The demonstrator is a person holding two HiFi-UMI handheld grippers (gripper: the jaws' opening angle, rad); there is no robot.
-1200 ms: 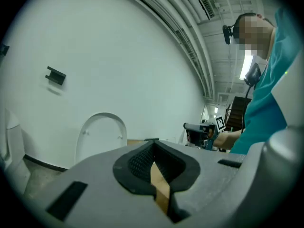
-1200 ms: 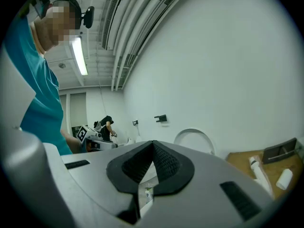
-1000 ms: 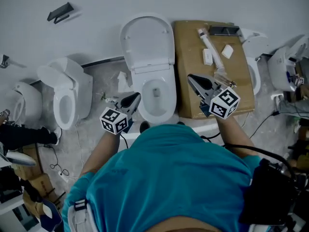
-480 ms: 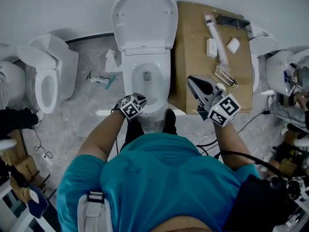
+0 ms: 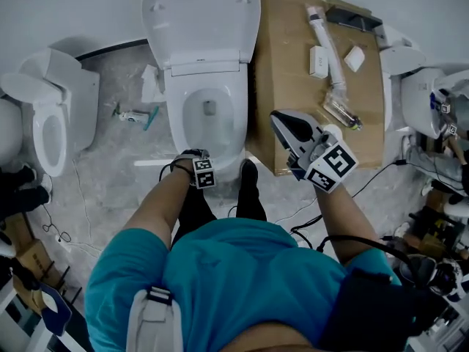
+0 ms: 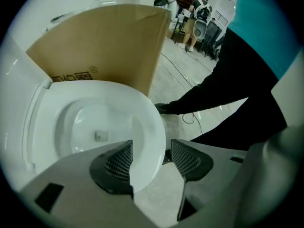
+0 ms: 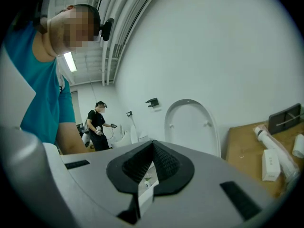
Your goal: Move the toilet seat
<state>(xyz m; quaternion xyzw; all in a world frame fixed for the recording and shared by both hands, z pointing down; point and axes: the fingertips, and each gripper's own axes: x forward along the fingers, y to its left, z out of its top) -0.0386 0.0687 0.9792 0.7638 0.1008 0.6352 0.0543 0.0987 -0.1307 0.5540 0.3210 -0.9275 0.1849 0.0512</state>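
Observation:
The white toilet [image 5: 209, 116] stands in the middle of the head view, its lid [image 5: 201, 20] raised against the wall and the seat ring [image 6: 147, 127] lying down on the bowl. My left gripper [image 5: 196, 160] is at the bowl's front edge. In the left gripper view its jaws [image 6: 151, 148] are opening, and the front of the seat ring runs between them without being pressed by the pads. My right gripper [image 5: 282, 119] hovers shut over the cardboard box, and its pads [image 7: 152, 167] meet with nothing between them.
A cardboard box [image 5: 293, 64] to the right of the toilet carries a tube and small white boxes. Other toilets stand at the left [image 5: 51, 116] and right [image 5: 429, 101]. A tube [image 5: 132, 116] and cables lie on the floor. My shoe [image 5: 248, 174] is by the bowl. Another person [image 7: 97, 125] stands far off.
My left gripper has moved from the floor side left of the bowl to the bowl's front edge. The right gripper has stayed over the cardboard box.

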